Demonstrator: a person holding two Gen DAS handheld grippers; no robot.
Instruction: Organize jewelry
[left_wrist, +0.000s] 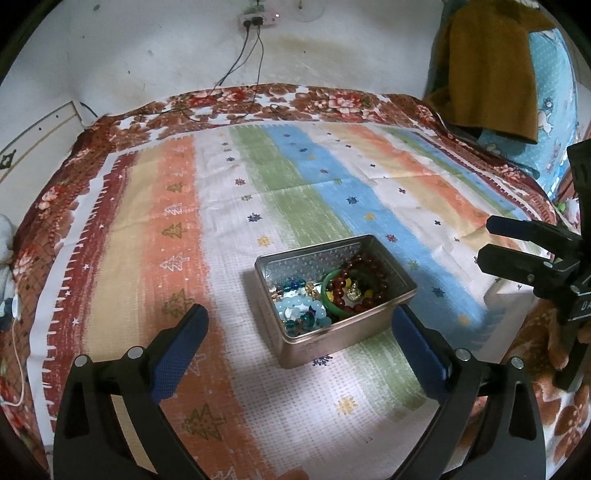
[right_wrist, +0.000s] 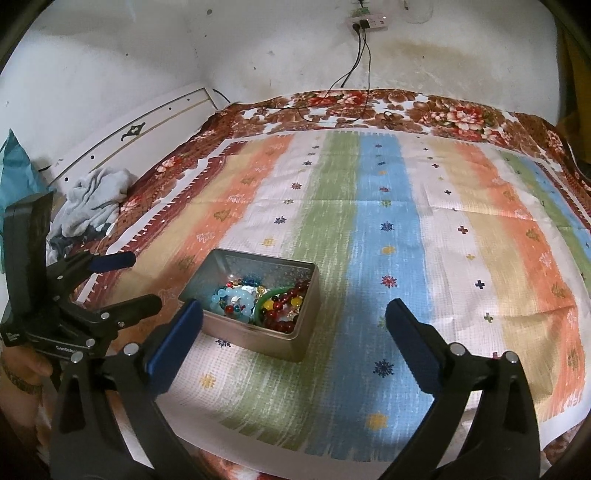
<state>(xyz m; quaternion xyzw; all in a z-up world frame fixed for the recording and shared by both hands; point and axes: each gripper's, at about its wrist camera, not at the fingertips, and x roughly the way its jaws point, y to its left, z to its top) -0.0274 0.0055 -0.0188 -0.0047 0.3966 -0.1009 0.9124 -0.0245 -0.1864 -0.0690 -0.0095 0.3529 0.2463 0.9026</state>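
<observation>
An open metal tin (left_wrist: 334, 299) of beaded bracelets (left_wrist: 364, 280) sits on a striped cloth (left_wrist: 295, 192) spread over a bed; the left tongs (left_wrist: 299, 328) and right tongs (right_wrist: 293, 321) hover near it, both spread wide and empty

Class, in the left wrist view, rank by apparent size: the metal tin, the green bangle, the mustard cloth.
1. Mustard cloth, though fisheye distortion makes this unsure.
2. Metal tin, looking similar in size.
3. Green bangle, clearly smallest.
</observation>
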